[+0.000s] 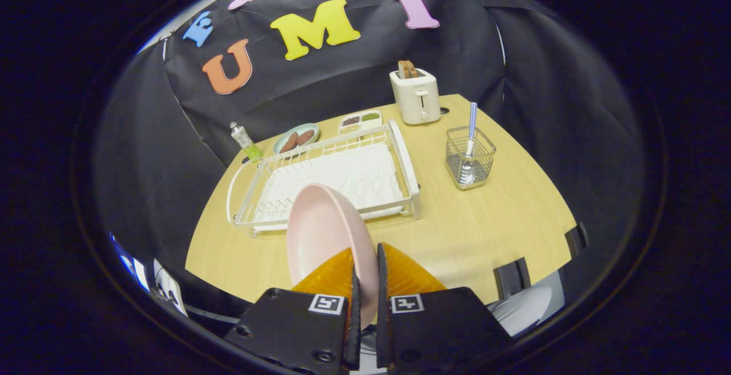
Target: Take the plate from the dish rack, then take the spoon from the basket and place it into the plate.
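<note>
The gripper (pixel 365 258) clenched the pink plate (pixel 322 232) by its rim, held on edge above bare table (pixel 485 221) before the rack (pixel 328 178). The spoon (pixel 470 135) stood in the basket (pixel 469 158) beside the rack.

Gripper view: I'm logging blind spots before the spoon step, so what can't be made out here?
- Pink plate: its lower rim sits behind the gripper fingers shut on it.
- Spoon bowl: blurred by the wire basket mesh.
- Small tray contents behind the dish rack: too small to identify.
</note>
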